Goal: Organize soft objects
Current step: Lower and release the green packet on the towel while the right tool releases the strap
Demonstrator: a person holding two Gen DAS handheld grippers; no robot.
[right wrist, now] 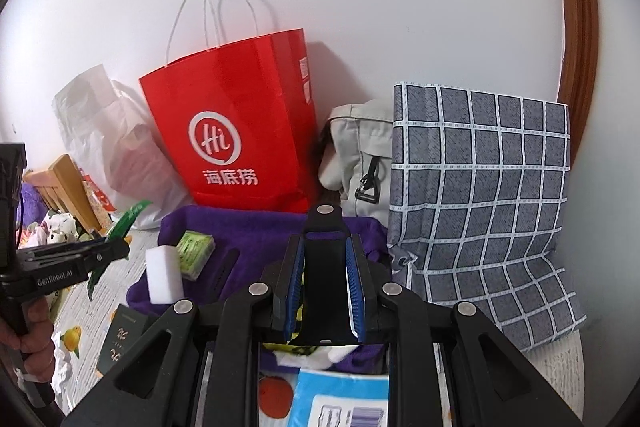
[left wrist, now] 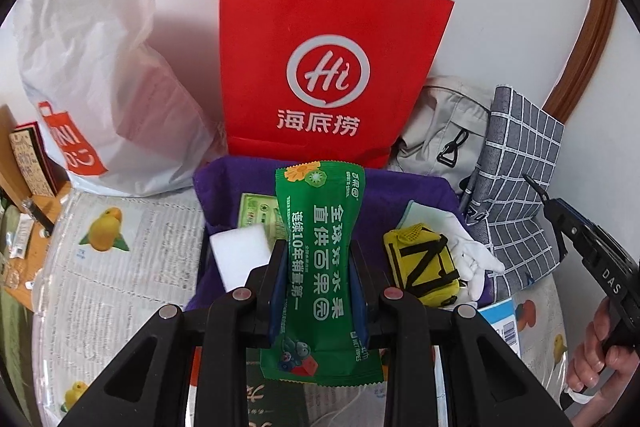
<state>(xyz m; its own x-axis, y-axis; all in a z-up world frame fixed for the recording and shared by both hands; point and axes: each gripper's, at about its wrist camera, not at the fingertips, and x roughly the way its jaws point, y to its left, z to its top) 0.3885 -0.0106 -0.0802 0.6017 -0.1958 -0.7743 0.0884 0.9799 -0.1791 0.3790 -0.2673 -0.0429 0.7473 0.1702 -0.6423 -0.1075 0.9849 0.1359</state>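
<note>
The green wipes pack (left wrist: 318,259) is pinched upright between the left gripper's (left wrist: 318,267) pads, above a purple cloth bin (left wrist: 416,195). In the bin lie a white sponge (left wrist: 240,255), a green box (left wrist: 256,211), a yellow pouch (left wrist: 424,267) and a white glove (left wrist: 472,251). The right gripper (right wrist: 323,279) hangs over the bin (right wrist: 256,227); a flat black piece sits between its narrowly spaced blue pads, though a grip cannot be told. Behind stand a red bag (left wrist: 320,75), a white plastic bag (left wrist: 104,67), a beige backpack (right wrist: 360,155) and a checked cushion (right wrist: 480,195).
</note>
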